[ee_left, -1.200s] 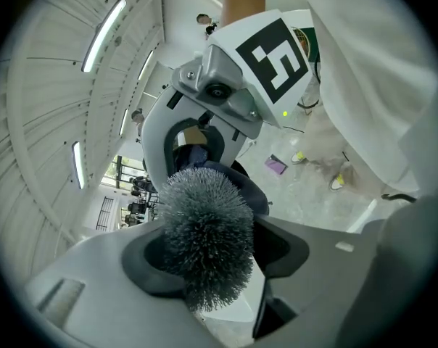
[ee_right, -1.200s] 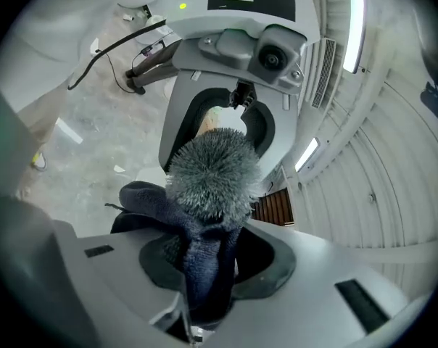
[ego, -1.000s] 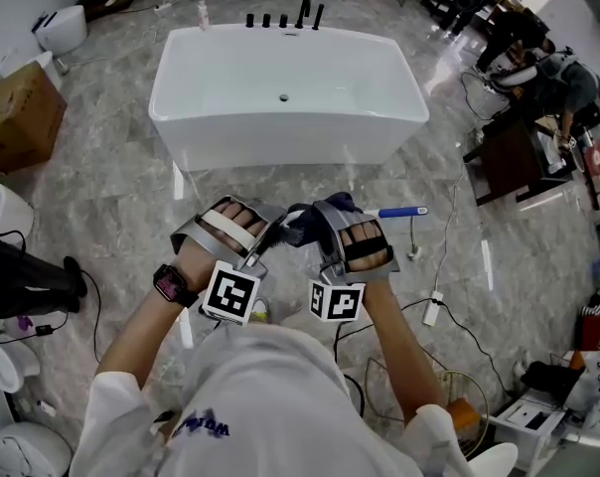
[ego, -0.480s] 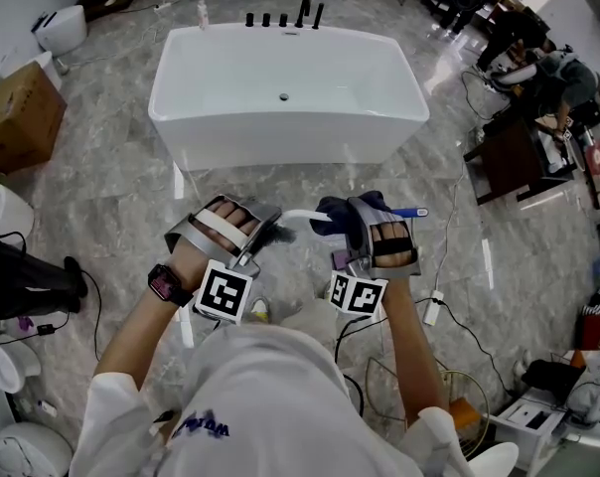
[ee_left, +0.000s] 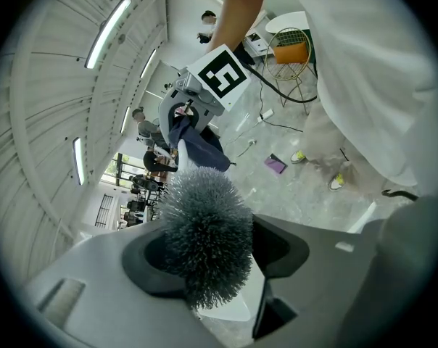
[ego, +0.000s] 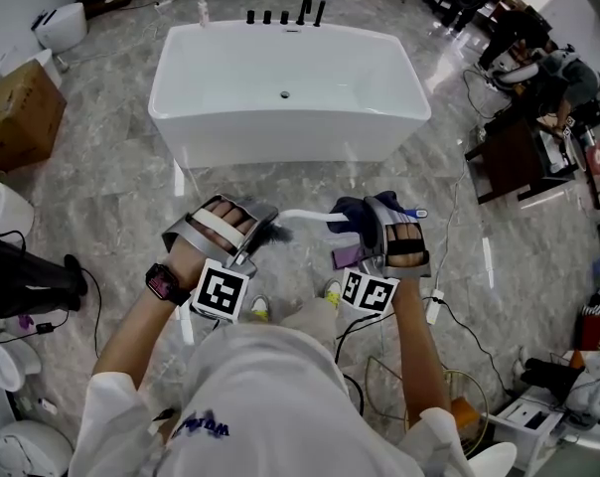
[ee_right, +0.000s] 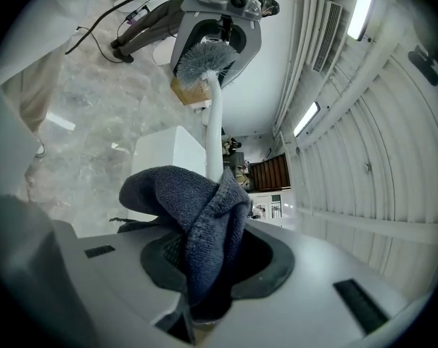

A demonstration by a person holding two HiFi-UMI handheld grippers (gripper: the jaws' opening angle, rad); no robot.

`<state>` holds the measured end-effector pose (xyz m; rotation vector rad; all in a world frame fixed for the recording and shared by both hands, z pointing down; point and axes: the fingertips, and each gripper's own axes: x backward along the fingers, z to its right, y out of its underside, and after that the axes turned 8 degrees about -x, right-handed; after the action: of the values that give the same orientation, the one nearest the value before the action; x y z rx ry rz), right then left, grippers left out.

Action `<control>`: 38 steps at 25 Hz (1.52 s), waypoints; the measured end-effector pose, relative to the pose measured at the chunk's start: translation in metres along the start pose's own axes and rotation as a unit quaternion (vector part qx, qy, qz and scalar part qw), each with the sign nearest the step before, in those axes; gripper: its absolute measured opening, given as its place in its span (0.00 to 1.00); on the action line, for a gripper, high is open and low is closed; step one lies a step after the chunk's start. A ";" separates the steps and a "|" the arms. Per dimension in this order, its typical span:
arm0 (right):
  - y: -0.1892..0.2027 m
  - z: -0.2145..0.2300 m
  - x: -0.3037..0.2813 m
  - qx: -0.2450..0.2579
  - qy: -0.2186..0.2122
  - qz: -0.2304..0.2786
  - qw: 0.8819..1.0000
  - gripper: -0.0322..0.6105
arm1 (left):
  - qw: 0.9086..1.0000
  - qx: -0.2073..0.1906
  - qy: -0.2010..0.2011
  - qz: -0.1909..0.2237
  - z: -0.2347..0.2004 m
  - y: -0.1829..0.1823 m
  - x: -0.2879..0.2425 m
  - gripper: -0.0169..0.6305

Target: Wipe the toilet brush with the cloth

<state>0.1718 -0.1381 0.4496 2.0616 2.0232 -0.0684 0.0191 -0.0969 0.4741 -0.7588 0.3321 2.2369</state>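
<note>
Wrapping smooth white handle [ee_right: 213, 122]: nubby dark cloth [ee_right: 197, 209] (bristles [ee_left: 204, 238] spiky)

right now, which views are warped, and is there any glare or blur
Head view: sharp and evenly lit, with pale glare on the glossy floor. Left gripper view: strong fisheye in a dark round border, ceiling lights bowed, toilet brush crisp. Right gripper view: same warp, cloth sharp, strip light blown out.

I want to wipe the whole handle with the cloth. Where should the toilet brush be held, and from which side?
Grip the toilet brush at its bristle head, coming from that end, as the left gripper does now. The brush lies about level, so its long thin handle is free for the cloth.
</note>
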 end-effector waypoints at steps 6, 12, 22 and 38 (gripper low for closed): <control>0.017 0.000 -0.007 -0.005 0.002 -0.028 1.000 0.21 | 1.000 0.007 0.006 0.001 0.005 0.004 -0.002 0.41; 0.046 -0.001 -0.015 -0.025 0.002 -0.077 0.997 0.21 | 1.000 0.014 0.014 0.001 0.012 0.011 -0.003 0.41; 0.081 -0.006 -0.019 -0.040 -0.003 -0.111 0.993 0.22 | 1.000 0.004 0.023 -0.005 0.023 0.019 -0.010 0.41; 0.173 0.015 0.002 -0.184 0.030 -0.206 0.961 0.17 | 0.999 0.012 0.026 -0.034 0.020 0.041 -0.007 0.41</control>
<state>0.3454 -0.1397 0.4594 1.4185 2.2653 0.2782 -0.0150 -0.1203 0.4950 -0.8044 0.3510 2.1491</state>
